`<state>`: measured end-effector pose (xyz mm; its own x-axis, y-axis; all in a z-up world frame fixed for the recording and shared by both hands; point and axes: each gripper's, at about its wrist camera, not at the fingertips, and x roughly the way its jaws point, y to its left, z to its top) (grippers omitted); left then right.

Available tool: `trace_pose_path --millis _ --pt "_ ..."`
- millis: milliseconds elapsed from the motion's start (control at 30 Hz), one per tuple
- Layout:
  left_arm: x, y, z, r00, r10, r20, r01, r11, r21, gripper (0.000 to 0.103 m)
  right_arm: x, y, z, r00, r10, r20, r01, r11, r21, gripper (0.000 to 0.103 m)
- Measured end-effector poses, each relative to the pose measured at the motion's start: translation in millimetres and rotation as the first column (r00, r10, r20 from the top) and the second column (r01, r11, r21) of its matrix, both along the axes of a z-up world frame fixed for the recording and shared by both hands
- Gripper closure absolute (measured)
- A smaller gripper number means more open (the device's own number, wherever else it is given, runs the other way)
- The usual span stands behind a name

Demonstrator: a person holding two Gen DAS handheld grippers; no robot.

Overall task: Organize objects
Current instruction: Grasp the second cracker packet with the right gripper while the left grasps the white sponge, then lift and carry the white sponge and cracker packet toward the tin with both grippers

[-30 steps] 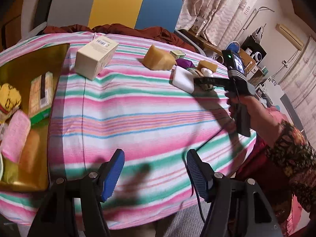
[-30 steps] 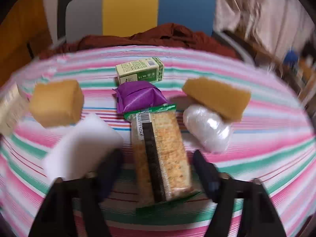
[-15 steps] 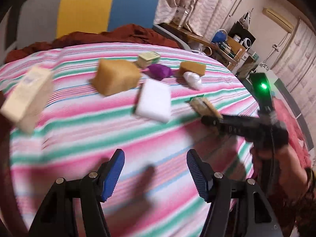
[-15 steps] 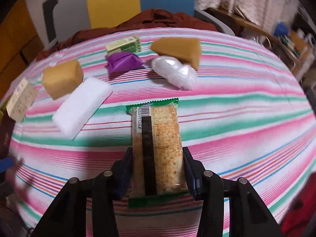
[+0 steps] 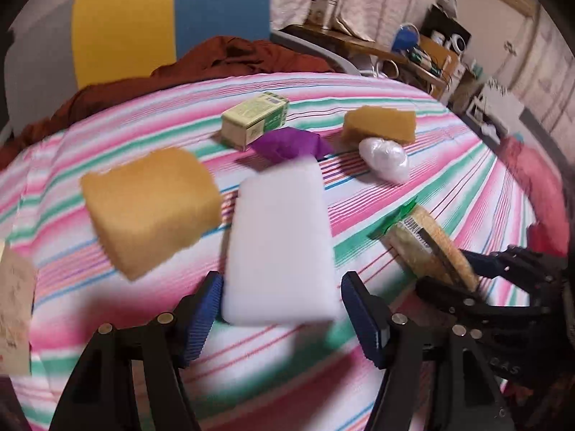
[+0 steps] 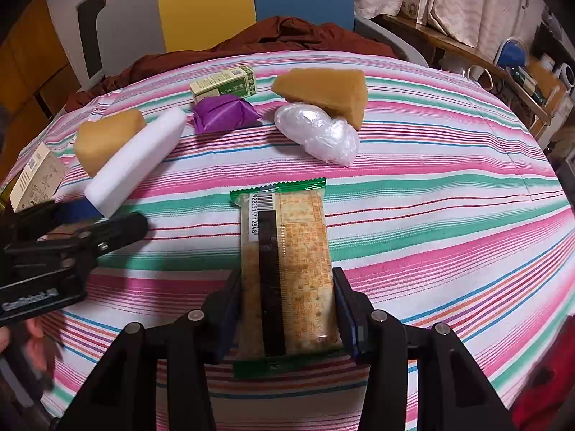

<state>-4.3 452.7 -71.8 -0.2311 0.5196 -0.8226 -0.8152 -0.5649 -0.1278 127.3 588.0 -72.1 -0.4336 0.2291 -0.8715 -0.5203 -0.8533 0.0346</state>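
Observation:
My right gripper is shut on a cracker packet with green ends and holds it above the striped cloth; the packet also shows in the left wrist view. My left gripper is open, its jaws standing either side of the near end of a white foam block, which lies on the cloth and also shows in the right wrist view. I cannot tell whether the pads touch the block.
On the striped cloth lie a tan sponge, a green-and-cream box, a purple wrapped item, a second tan sponge, a clear plastic bundle and a cream carton. A brown cloth lies behind.
My right gripper closed on the cracker packet and drew it back from the other items. My left gripper swung right and forward until its jaws flank the white foam block.

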Motion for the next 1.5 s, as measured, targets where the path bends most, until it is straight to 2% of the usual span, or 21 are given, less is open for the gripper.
trace_pose_path --millis 100,167,233,333,400,433,633,800,933,1133,1500 --pt "0 0 0 1.0 0.003 0.0 -0.003 1.0 0.007 0.035 -1 2 0 1.0 -0.003 -0.003 0.003 1.0 -0.005 0.055" --pt "1 -1 2 0.999 -0.004 0.033 0.002 0.999 0.039 0.034 -2 3 -1 1.0 -0.005 -0.004 0.005 1.0 -0.011 0.055" --pt "0 3 1 1.0 0.0 0.027 0.0 1.0 0.022 0.033 -2 4 -1 1.0 -0.009 -0.006 0.009 1.0 -0.018 0.054" --pt "4 15 -1 0.999 -0.024 -0.031 0.023 0.999 -0.023 0.034 -3 4 -1 1.0 -0.011 -0.007 0.011 1.0 -0.019 0.054" --pt "9 16 -3 0.995 -0.036 -0.09 0.032 0.999 -0.044 0.043 -3 3 -1 1.0 -0.01 -0.007 0.009 1.0 -0.017 0.053" --pt "10 13 -4 0.993 -0.039 -0.11 0.035 0.999 -0.04 0.044 -3 3 -1 1.0 -0.009 -0.008 0.009 1.0 -0.018 0.053" --pt "7 -21 -1 0.999 -0.022 -0.046 0.025 0.996 0.081 0.047 -4 3 -1 1.0 -0.006 -0.018 0.006 1.0 -0.009 0.054" --pt "21 -45 -1 0.998 -0.003 -0.059 0.01 0.994 0.113 0.047 -3 5 0 0.999 -0.009 -0.035 0.009 1.0 -0.01 0.055" --pt "30 -62 -2 0.998 0.006 -0.065 0.003 0.991 0.136 0.047 0 6 3 0.996 -0.018 -0.09 0.013 0.998 -0.058 0.056" --pt "43 -93 -1 0.998 0.032 -0.055 -0.022 0.984 0.178 0.048 -3 -7 10 0.989 0.032 -0.147 -0.04 0.998 -0.053 0.056" --pt "66 -155 17 0.998 0.068 -0.02 -0.06 0.96 0.274 0.048 -5 -15 2 0.99 0.052 -0.131 -0.058 0.997 -0.045 0.056"
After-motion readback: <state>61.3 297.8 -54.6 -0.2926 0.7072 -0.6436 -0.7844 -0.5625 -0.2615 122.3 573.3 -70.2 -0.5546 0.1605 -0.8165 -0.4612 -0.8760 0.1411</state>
